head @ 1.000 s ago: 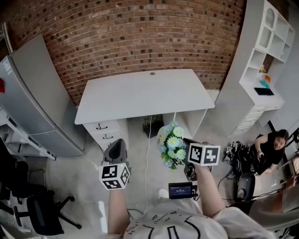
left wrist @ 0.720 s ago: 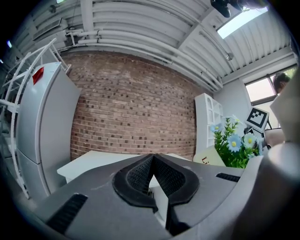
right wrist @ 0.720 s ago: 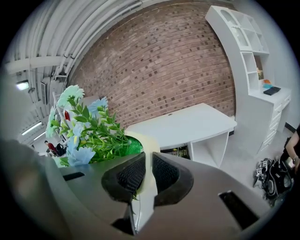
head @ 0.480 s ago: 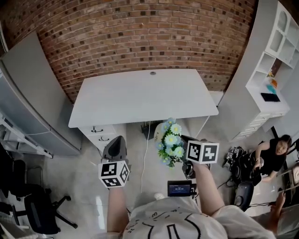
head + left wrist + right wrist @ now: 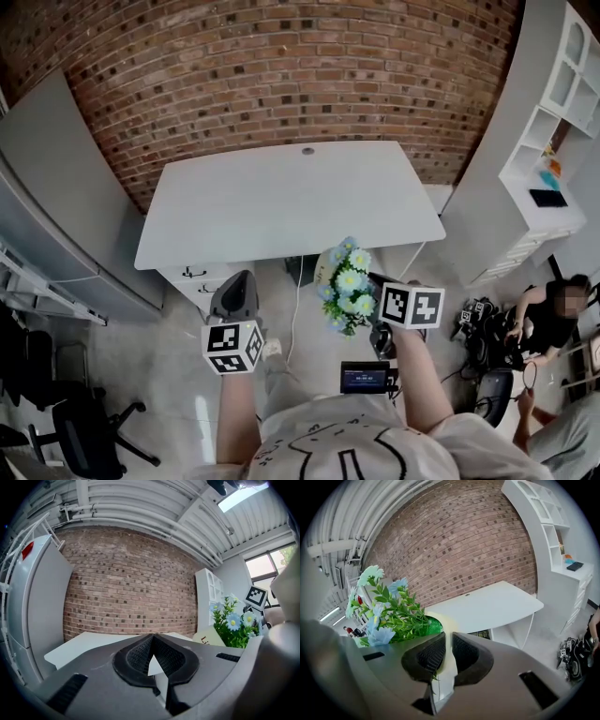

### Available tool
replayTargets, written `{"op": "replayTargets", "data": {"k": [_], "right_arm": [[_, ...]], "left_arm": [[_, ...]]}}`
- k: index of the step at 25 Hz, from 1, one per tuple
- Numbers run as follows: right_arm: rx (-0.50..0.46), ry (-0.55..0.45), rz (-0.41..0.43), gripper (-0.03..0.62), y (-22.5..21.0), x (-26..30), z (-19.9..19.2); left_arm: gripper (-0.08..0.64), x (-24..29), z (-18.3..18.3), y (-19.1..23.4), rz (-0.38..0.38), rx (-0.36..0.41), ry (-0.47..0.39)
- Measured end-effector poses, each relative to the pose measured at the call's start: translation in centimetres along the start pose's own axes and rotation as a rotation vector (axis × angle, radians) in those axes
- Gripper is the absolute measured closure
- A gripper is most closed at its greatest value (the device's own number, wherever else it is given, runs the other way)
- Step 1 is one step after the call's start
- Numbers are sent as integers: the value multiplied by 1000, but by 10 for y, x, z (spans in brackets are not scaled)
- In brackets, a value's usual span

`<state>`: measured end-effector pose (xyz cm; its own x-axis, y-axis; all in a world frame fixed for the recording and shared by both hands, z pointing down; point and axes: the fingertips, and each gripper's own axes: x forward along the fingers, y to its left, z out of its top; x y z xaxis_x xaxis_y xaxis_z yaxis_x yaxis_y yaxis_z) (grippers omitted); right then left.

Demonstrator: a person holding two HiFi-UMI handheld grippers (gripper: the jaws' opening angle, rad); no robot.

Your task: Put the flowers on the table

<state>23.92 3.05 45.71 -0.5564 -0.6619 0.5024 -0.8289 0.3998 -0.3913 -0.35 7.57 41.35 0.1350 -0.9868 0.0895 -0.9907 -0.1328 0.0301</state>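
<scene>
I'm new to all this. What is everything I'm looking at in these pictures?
table: one, white, centre
brick wall: one, red-brown, behind the table
drawer unit: one, white, under the table's left end
cabinet: one, grey, left of the table
shelf unit: one, white, right of the table
office chair: one, black, floor at lower left
seated person: one, dark top, far right
pot of flowers: one, blue-white blooms, cream pot, before the table
left gripper: one, grey, shut, empty
right gripper: one, grey, shut on the pot's rim
</scene>
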Motion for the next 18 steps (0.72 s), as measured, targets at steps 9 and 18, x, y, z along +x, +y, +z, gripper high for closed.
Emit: {"op": "replayTargets", "data": {"k": [9, 18], "right_arm": [[13, -21, -19, 546, 8, 61, 37], [30, -17, -49, 546, 19, 140, 79]], "left_arm": [[551, 61, 8, 51, -26, 18, -4], [551, 137, 13, 111, -70, 12, 12]]}}
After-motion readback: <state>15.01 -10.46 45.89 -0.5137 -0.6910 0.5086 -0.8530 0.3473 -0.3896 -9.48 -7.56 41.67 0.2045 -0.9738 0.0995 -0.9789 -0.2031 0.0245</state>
